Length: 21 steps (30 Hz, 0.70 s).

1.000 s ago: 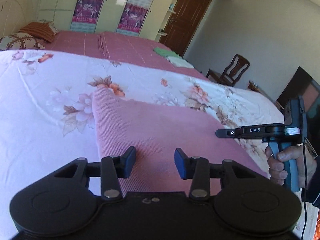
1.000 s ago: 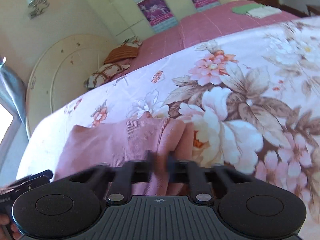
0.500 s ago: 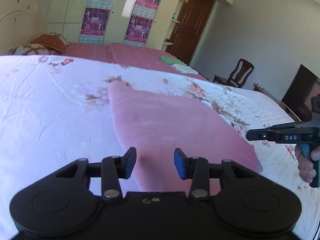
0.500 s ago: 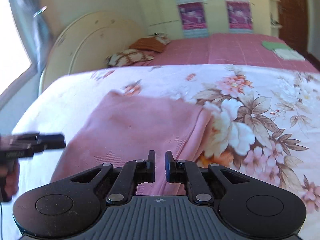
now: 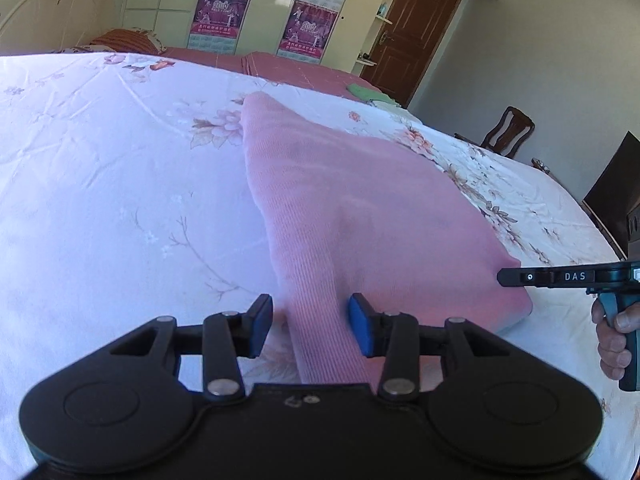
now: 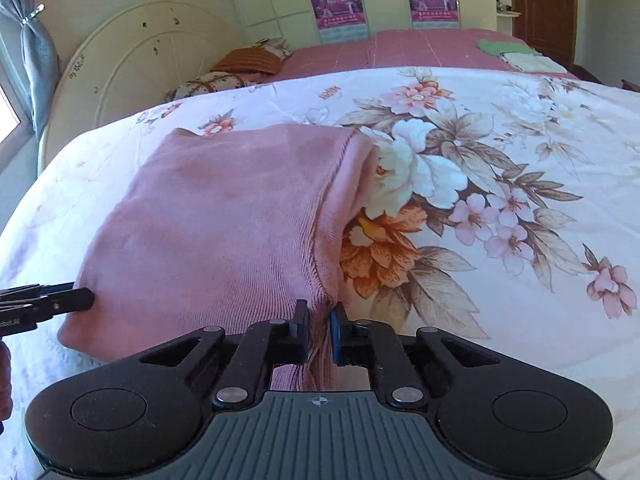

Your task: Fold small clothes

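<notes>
Left gripper (image 5: 310, 326): fingers spread apart, straddling the near left edge of the pink knit garment (image 5: 360, 216) without pinching it. The garment lies folded flat on the floral bedsheet (image 5: 100, 184), near side of the bed. Right gripper (image 6: 319, 330): fingers clenched on the garment's near right corner. Wooden chair (image 5: 508, 132) far right.

The right gripper (image 6: 319, 326) drew back toward the lower frame and closed its narrow gap onto the pink garment (image 6: 224, 216)'s near corner. The left gripper (image 5: 311, 325) retreated to the garment's near left edge, jaws apart. The garment went from bunched to flat.
</notes>
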Each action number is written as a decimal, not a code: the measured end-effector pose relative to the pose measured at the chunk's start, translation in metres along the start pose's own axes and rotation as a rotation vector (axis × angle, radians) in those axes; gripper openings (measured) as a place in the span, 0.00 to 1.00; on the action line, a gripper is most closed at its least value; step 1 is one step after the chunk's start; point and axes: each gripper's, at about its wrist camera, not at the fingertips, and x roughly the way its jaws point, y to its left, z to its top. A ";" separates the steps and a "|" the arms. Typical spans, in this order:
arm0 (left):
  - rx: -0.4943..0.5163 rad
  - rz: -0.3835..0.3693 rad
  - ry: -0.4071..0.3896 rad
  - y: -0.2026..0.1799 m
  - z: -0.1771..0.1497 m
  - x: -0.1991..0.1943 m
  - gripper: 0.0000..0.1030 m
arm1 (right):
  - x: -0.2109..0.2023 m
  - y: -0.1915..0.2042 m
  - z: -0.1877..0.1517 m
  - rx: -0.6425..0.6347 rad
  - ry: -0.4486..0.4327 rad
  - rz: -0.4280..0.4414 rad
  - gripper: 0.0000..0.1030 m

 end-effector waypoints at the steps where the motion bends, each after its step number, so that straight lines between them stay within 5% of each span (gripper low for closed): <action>1: -0.009 0.007 0.005 0.002 -0.004 0.000 0.40 | 0.003 -0.002 -0.003 0.007 0.006 0.001 0.09; 7: 0.030 0.069 -0.012 -0.009 -0.020 -0.008 0.42 | 0.010 -0.002 -0.009 0.021 -0.014 -0.004 0.12; 11: 0.036 0.125 -0.018 -0.021 -0.029 -0.014 0.45 | 0.003 -0.006 -0.019 0.012 -0.044 -0.026 0.34; 13: 0.027 0.174 -0.018 -0.027 -0.030 -0.020 0.54 | -0.003 -0.012 -0.021 0.057 -0.033 -0.004 0.36; 15: 0.042 0.241 -0.028 -0.038 -0.034 -0.028 0.80 | -0.020 -0.014 -0.021 0.113 -0.043 0.024 0.36; 19: 0.054 0.270 -0.019 -0.057 -0.048 -0.045 0.86 | -0.052 -0.003 -0.035 0.091 -0.046 0.074 0.36; 21: 0.044 0.288 -0.013 -0.067 -0.057 -0.055 0.88 | -0.066 0.006 -0.049 0.075 -0.043 0.084 0.49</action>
